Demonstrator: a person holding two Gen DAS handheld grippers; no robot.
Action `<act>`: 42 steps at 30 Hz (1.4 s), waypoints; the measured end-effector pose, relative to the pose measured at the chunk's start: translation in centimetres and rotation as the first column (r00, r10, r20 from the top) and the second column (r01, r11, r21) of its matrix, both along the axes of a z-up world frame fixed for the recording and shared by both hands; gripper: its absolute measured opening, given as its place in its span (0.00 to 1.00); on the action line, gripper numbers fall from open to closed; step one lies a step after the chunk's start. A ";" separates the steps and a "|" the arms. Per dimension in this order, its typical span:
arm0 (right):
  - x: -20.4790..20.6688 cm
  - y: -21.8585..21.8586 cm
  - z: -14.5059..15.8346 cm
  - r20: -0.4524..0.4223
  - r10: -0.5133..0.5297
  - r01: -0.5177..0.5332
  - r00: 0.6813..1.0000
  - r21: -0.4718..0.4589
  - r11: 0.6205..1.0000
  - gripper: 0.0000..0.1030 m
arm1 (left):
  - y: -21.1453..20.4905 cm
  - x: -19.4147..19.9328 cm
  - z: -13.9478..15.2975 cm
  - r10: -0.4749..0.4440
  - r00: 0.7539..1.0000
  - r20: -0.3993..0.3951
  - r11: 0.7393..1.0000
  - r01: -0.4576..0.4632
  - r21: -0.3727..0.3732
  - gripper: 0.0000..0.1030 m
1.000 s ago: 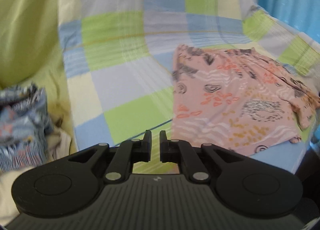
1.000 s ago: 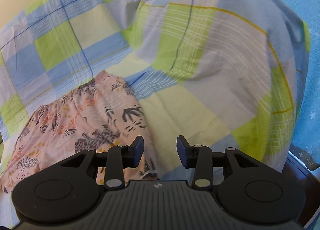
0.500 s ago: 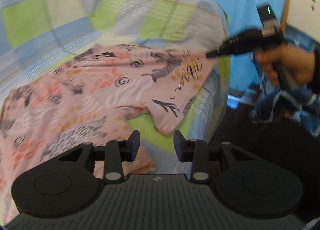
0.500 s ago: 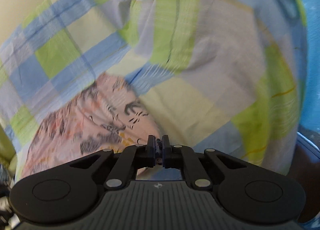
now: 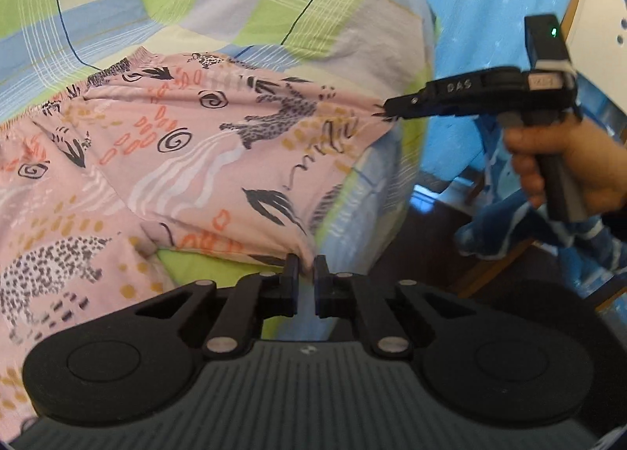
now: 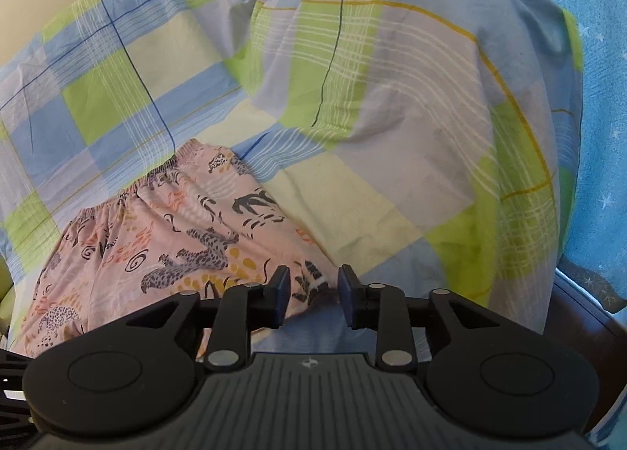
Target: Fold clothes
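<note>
Pink printed shorts spread flat on a checked sheet of soft cotton, blue, lime and cream squares, draped over a rounded cushion. Thin fabric, leopard and spiral prints, gathered elastic waistband at 11 o'clock. Left gripper at 6 o'clock, jaws nearly together, pinching a hem corner. Right gripper at 3 o'clock, gripped in a hand, tips at the other hem corner; in its own view jaws stand apart around the cloth.

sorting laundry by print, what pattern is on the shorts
Pink shorts with leopards, spirals and leaves; clearest in the left wrist view.
</note>
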State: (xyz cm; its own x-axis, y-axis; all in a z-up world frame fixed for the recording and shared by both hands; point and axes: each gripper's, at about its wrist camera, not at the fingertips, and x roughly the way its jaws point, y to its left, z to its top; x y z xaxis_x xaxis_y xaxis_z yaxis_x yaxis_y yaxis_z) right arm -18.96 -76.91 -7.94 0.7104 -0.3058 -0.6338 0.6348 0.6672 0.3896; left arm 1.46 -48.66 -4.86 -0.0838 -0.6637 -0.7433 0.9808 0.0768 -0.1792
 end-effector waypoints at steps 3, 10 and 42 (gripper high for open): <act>-0.3 0.9 0.4 0.007 0.013 -0.013 1.000 0.008 1.000 0.37 | 1.0 -0.8 0.9 -0.017 0.999 -0.038 1.000 0.017 -0.004 0.26; 1.5 5.6 4.0 0.004 0.218 -0.217 0.976 -0.065 0.974 0.41 | 7.1 1.3 3.5 0.126 0.972 0.198 0.992 -0.120 -0.044 0.29; 13.3 28.8 -0.2 -0.556 0.553 -0.784 0.621 -0.434 0.444 0.43 | 23.5 19.6 0.0 0.571 0.820 -0.047 0.820 -0.572 -0.024 0.28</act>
